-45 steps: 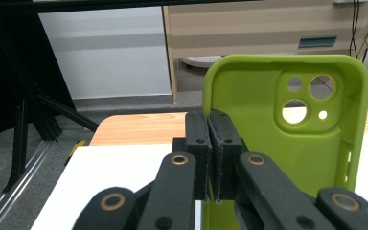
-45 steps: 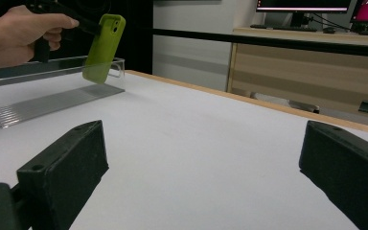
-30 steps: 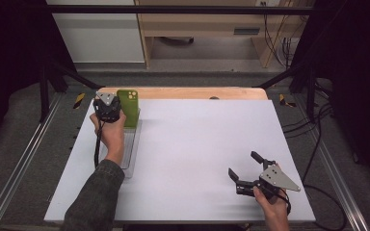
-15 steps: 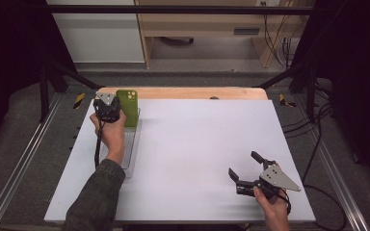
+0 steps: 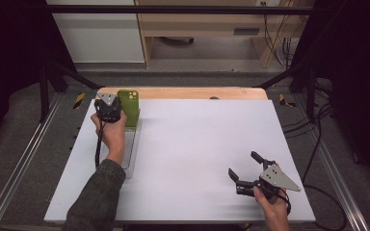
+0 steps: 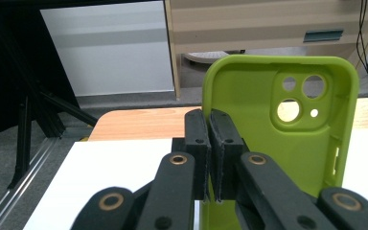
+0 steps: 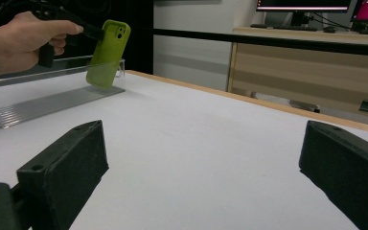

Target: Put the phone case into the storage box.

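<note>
Left gripper (image 6: 210, 158) pinches the light, floppy green phone case (image 6: 287, 139) by its left edge, far left; right gripper (image 5: 248, 168) gapes empty

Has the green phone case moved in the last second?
No. The green phone case, pinched by the left gripper, sits at the same spot against the table's wooden edge.

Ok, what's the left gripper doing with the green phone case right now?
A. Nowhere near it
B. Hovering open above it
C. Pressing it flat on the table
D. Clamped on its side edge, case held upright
D: in the left gripper view the left gripper has its fingers shut on the side wall of the case, which stands upright over the clear tray.
</note>
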Available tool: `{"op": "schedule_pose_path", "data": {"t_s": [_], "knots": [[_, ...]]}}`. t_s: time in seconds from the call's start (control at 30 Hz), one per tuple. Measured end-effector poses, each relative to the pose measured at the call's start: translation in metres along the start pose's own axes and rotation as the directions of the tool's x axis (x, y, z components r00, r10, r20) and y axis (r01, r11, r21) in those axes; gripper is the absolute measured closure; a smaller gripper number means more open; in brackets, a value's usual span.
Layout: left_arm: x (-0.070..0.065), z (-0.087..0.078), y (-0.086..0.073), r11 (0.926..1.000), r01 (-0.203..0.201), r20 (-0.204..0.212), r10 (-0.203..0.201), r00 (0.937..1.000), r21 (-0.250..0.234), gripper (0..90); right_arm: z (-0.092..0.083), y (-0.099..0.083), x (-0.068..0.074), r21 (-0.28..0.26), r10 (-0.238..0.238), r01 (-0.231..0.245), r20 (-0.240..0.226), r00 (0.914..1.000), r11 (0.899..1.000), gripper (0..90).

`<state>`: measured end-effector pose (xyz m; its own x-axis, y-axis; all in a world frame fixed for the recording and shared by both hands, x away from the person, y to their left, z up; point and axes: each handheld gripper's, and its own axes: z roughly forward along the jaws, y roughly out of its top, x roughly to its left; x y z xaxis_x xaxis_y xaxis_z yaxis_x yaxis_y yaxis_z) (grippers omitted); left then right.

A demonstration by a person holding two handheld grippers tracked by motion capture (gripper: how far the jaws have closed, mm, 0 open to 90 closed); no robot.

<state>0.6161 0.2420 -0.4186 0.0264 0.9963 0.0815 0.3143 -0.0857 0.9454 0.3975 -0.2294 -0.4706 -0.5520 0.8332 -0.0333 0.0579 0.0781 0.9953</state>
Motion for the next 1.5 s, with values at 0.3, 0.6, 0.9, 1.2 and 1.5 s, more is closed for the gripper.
{"op": "schedule_pose_path", "data": {"t_s": [0.3,0.6,0.9,1.2,1.5], "knots": [[-0.005,-0.003,0.002,0.9996,-0.024,0.001,0.024,0.9997,-0.014,76.2,0.000,0.000,0.000,0.001,0.000,0.000,-0.002,1.0000,1.000,2.7],[-0.001,-0.034,0.018,0.9963,-0.028,0.051,0.032,0.9982,-0.082,42.6,-0.001,0.001,0.000,-0.006,0.005,-0.005,-0.002,1.0000,1.000,2.7],[-0.007,-0.059,0.023,0.9941,-0.027,0.165,0.045,0.9853,-0.105,24.2,-0.001,0.001,0.000,-0.008,0.004,-0.004,-0.001,1.0000,1.000,2.5],[-0.014,-0.076,0.024,0.9920,-0.045,0.274,0.076,0.9589,-0.118,9.3,-0.001,0.001,-0.001,-0.009,0.003,-0.003,0.002,1.0000,1.000,2.4],[-0.027,-0.085,0.025,0.9902,-0.050,0.342,0.092,0.9351,-0.130,6.1,-0.001,0.002,0.000,-0.009,0.006,-0.006,0.003,1.0000,1.000,2.3]]}}
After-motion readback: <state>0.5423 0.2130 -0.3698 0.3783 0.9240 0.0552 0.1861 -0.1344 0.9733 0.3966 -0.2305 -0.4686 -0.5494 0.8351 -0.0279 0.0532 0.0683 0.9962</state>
